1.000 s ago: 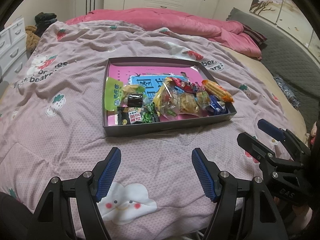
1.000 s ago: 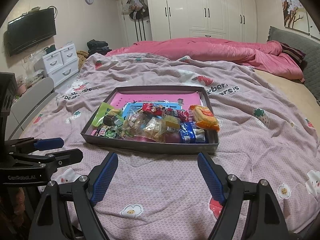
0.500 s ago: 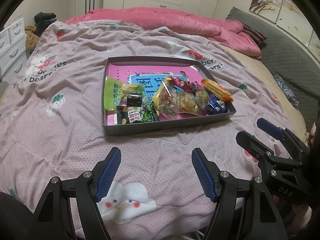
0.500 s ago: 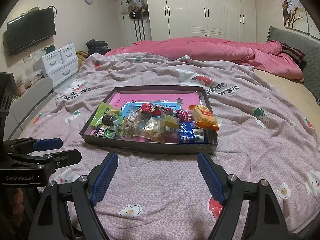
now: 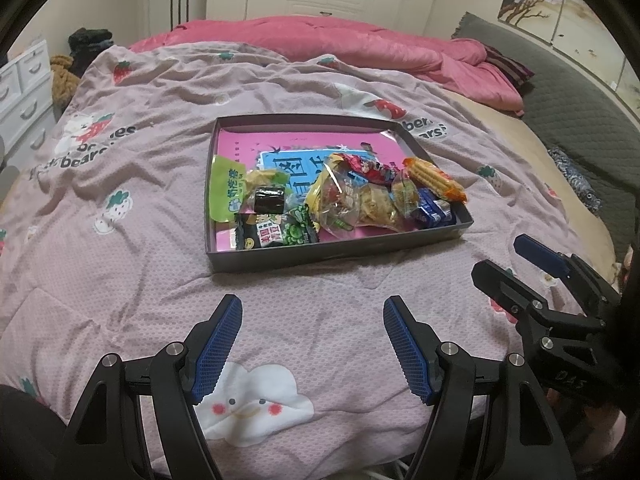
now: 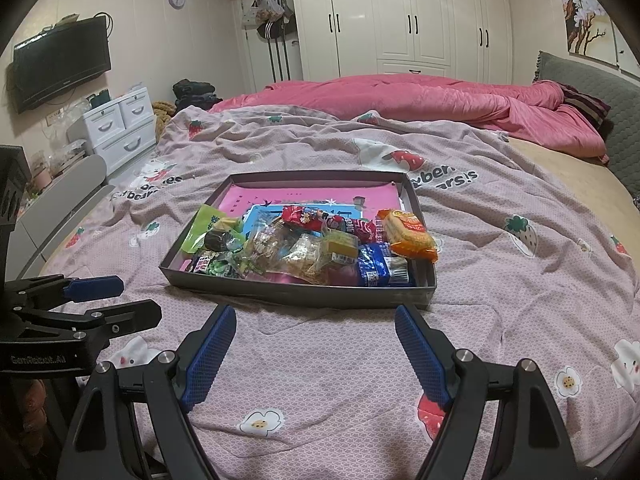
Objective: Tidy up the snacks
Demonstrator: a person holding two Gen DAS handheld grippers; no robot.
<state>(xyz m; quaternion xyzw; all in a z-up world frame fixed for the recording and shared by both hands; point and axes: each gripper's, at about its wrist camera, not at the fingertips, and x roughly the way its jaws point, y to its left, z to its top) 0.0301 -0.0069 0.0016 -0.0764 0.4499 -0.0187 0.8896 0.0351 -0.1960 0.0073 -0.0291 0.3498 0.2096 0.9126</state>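
Note:
A shallow grey tray [image 5: 336,254] [image 6: 296,290] lies on the bed. It holds several snack packets heaped at its near side: a green pouch [image 5: 228,194], an orange packet [image 5: 434,180] [image 6: 408,234], a blue packet [image 6: 380,266] and clear bags [image 5: 360,204]. The tray's far half shows a pink sheet [image 5: 304,140]. My left gripper [image 5: 312,340] is open and empty, hovering over the quilt short of the tray. My right gripper [image 6: 312,350] is open and empty, also short of the tray. Each gripper shows at the edge of the other's view.
The tray rests on a pink strawberry-print quilt [image 5: 120,240]. A rolled pink duvet [image 6: 440,100] lies at the far side. White drawers [image 6: 120,128] and a wall television [image 6: 60,64] stand at the left, wardrobes [image 6: 400,20] behind.
Both grippers have shifted very slightly; the tray sits a touch lower in the right wrist view. Nothing was taken hold of or let go.

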